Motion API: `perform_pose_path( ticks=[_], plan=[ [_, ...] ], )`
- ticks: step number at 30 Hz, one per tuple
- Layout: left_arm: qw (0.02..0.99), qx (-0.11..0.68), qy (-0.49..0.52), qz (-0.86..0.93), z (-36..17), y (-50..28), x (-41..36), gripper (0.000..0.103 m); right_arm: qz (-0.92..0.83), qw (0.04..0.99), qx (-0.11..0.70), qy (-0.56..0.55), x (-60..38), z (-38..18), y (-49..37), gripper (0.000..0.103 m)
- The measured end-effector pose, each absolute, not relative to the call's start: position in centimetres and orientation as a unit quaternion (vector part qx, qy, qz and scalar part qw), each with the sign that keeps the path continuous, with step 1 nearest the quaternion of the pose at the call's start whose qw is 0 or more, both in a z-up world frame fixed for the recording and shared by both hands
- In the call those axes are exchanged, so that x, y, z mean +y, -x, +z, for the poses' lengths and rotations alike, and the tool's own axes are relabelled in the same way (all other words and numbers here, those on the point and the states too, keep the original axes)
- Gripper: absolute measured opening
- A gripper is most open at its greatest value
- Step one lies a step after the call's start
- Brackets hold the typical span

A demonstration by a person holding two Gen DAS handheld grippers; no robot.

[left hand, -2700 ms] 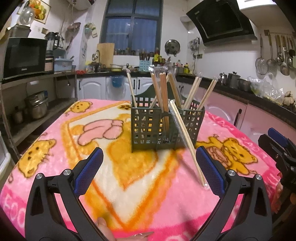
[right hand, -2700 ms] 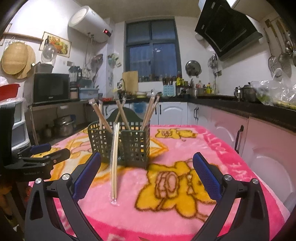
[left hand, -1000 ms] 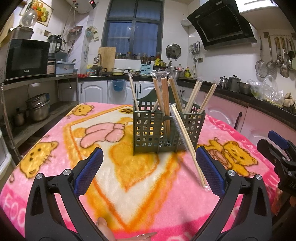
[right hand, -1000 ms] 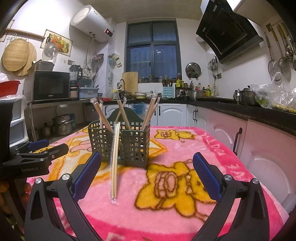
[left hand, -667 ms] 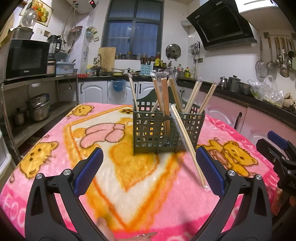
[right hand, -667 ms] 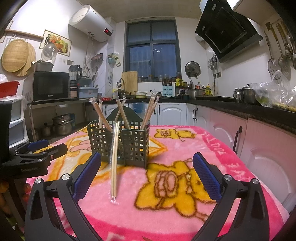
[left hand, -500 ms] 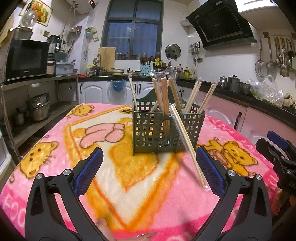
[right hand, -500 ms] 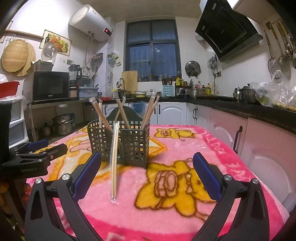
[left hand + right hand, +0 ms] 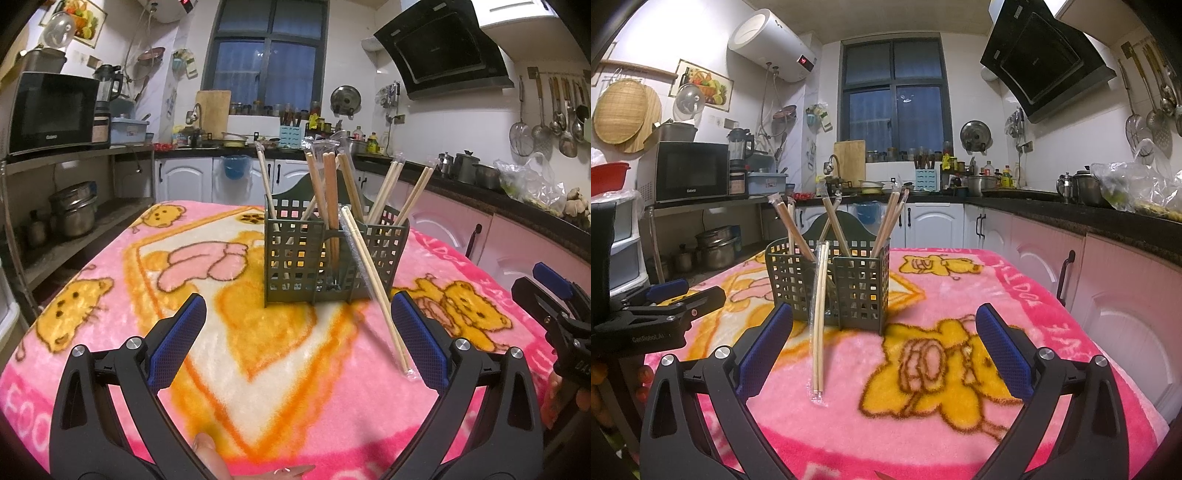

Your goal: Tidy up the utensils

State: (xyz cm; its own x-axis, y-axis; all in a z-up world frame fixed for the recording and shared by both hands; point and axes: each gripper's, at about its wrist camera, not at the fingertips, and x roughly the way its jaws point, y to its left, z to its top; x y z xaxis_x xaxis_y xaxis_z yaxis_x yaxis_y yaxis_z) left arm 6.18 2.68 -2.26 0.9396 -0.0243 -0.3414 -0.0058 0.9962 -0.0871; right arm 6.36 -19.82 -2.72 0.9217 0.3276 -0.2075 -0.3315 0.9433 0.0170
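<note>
The left gripper point(image 9: 297, 334) hovers with its jaws spread wide and empty above the pink blanket point(image 9: 258, 369). Ahead stands the green utensil caddy point(image 9: 325, 254) holding chopsticks point(image 9: 330, 199); one wrapped pair point(image 9: 373, 284) leans against its front, beside the right finger.

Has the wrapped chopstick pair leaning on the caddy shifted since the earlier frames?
No. The wrapped chopstick pair leans against the same spot on the green utensil caddy, its lower end resting on the same patch of pink blanket.
</note>
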Motion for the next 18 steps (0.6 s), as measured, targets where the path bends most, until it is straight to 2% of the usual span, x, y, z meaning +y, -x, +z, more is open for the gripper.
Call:
perform_pose_path(
  ticks=[8,13,18],
  plan=[
    [0.981,0.189,0.047,0.017,-2.4,-6.6,2.7,0.092,0.163,0.980,0.110,0.002,-20.0,-3.2,-6.2,0.096],
    [0.968,0.238,0.068,0.032,-1.9,-8.3,4.8,0.092,0.144,0.982,0.123,-0.002,-21.3,-2.5,-6.9,0.096],
    [0.940,0.325,0.051,0.093,-2.8,-12.9,10.5,0.092,0.046,0.965,0.257,0.021,-25.2,-2.5,-13.3,0.096]
  ],
)
